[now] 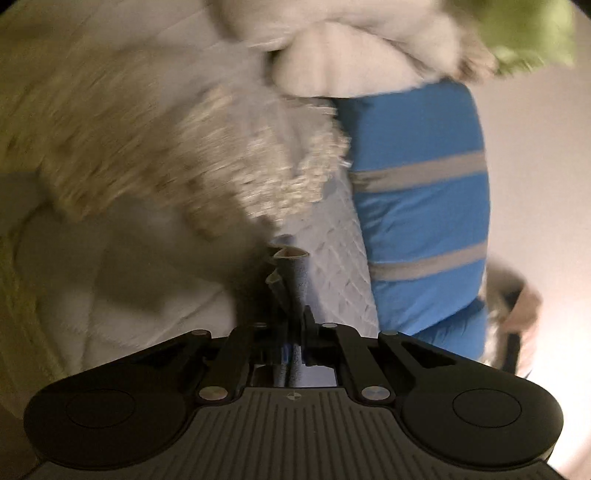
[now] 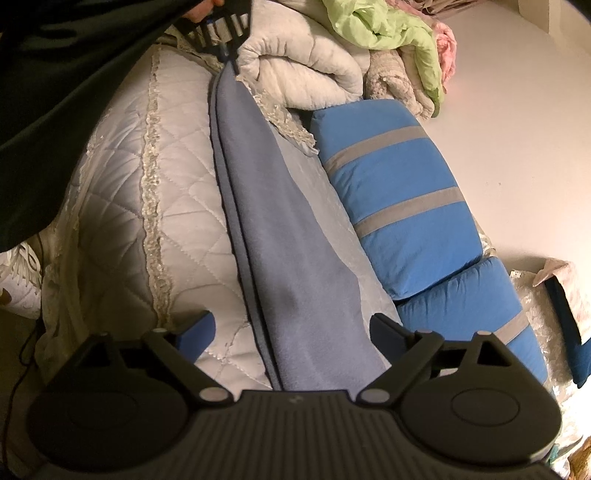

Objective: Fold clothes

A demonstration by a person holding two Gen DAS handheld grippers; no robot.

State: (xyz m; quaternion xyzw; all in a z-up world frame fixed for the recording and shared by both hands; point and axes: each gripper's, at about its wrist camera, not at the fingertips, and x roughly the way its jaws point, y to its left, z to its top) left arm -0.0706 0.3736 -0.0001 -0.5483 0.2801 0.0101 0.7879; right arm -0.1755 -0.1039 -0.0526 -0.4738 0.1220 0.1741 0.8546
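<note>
The left gripper (image 1: 291, 266) is closed tight, its two fingers pressed together on the folded edge of a grey-blue cloth (image 1: 291, 258); the layers show as small loops at the fingertips. The left wrist view is blurred, so little more of the grip can be made out there. In the right wrist view the same gripper (image 2: 232, 61) sits at the far end of the cloth (image 2: 295, 240), pinching its upper corner, with a dark sleeve (image 2: 74, 92) above it.

The cloth lies in a long folded strip down the bed (image 2: 110, 177), from that far corner toward the right gripper (image 2: 291, 332). It rests on the white quilted cover, beside the lace trim (image 2: 151, 192) that runs the length of the bed, and close to the bed's right edge, where two blue pillows (image 2: 395, 192) with grey stripes lie end to end.

The right gripper stands wide open. Its blue-padded fingers (image 2: 197, 332) sit on either side of the near end of the cloth, with the strip passing between them; the pads do not press on it.

At the head of the bed a rolled white duvet (image 2: 306, 70) lies just past the pinched corner. Beyond it, against the pale wall (image 2: 517, 110), are a green garment (image 2: 388, 33) and a pink one (image 2: 445, 48). A white shoe (image 2: 20, 280) shows on the floor at the bed's left side.
</note>
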